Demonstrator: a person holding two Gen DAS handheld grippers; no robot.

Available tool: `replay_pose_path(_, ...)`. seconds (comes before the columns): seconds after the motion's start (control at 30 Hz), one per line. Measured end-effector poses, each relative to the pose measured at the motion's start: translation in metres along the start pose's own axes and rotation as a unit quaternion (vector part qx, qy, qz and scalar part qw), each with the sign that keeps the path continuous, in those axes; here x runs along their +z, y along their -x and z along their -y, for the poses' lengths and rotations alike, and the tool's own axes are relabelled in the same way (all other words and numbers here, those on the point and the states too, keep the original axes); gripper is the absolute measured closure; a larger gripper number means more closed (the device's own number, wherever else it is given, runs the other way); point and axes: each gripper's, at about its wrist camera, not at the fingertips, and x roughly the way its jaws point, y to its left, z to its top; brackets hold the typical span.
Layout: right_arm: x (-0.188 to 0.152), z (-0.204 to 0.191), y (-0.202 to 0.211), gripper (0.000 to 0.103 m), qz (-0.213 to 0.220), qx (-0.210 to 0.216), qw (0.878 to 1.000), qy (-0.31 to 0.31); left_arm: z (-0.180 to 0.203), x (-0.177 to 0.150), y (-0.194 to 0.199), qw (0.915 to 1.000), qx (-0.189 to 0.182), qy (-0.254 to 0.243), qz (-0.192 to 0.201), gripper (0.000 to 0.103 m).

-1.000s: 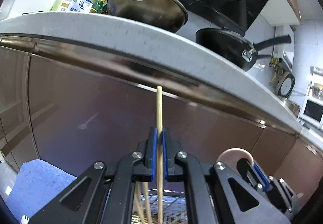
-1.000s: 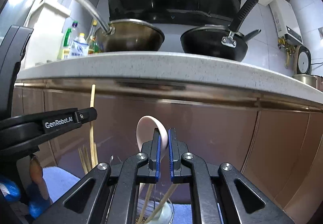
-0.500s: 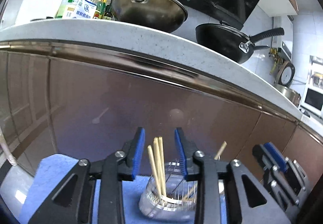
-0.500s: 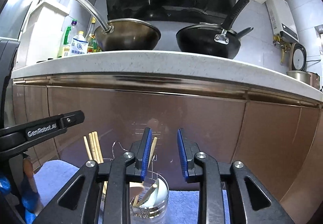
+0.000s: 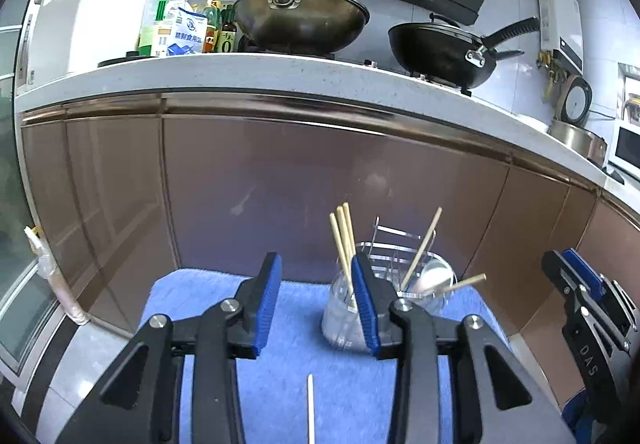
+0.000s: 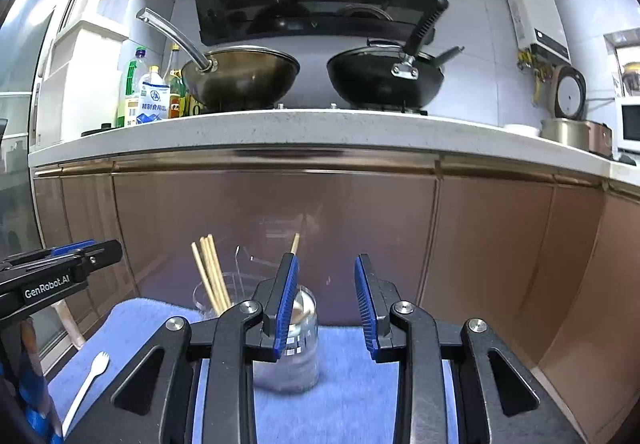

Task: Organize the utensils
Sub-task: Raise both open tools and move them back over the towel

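Chopsticks (image 5: 343, 240) upright in glass holder (image 5: 344, 312) near mat edge, both grippers' jaws spread wide, empty

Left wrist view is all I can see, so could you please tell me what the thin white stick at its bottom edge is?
Observer: It is a white fork. The right wrist view shows its tines, and it lies flat on the blue mat.
Operator: Thank you. Is the right hand-held gripper holding anything?
Observer: No, it is open and empty, with its jaws wide apart.
Operator: What is nearest in front of it?
Observer: A clear glass jar stands on the mat, partly hidden behind its left finger.
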Motion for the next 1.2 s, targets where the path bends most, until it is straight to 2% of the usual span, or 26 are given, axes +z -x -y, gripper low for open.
replay_pose_path(0.07,-0.004,0.002,0.009,0.070,-0.006,-0.001,1.000,-0.003,-0.001,-0.004,0.010,1.0000,0.007,-0.004,-0.003,0.064)
replay_pose_path(0.33,-0.020,0.010,0.040,0.069,-0.033,-0.005,0.999,-0.032,-0.007,-0.016,0.046,0.9996,0.022,-0.013,-0.009,0.062)
replay_pose_path(0.47,-0.028,0.013,0.054,0.061,-0.041,-0.006,0.998,-0.041,-0.013,-0.022,0.062,0.9993,0.031,-0.012,-0.014,0.062)
replay_pose_path(0.6,-0.037,0.014,0.069,0.061,-0.050,-0.005,0.998,-0.045,-0.017,-0.030,0.079,0.9990,0.038,-0.012,-0.018,0.061)
replay_pose_path(0.77,-0.042,0.018,0.090,0.060,-0.047,-0.006,0.997,-0.055,-0.019,-0.036,0.097,0.9984,0.050,-0.020,-0.017,0.055)
replay_pose_path(0.87,-0.044,0.022,0.101,0.057,-0.046,-0.009,0.997,-0.062,-0.021,-0.040,0.108,0.9978,0.058,-0.026,-0.015,0.054)
replay_pose_path(1.2,-0.049,0.029,0.127,0.057,-0.047,-0.014,0.996,-0.072,-0.038,-0.052,0.132,0.9959,0.086,-0.021,-0.020,0.052)
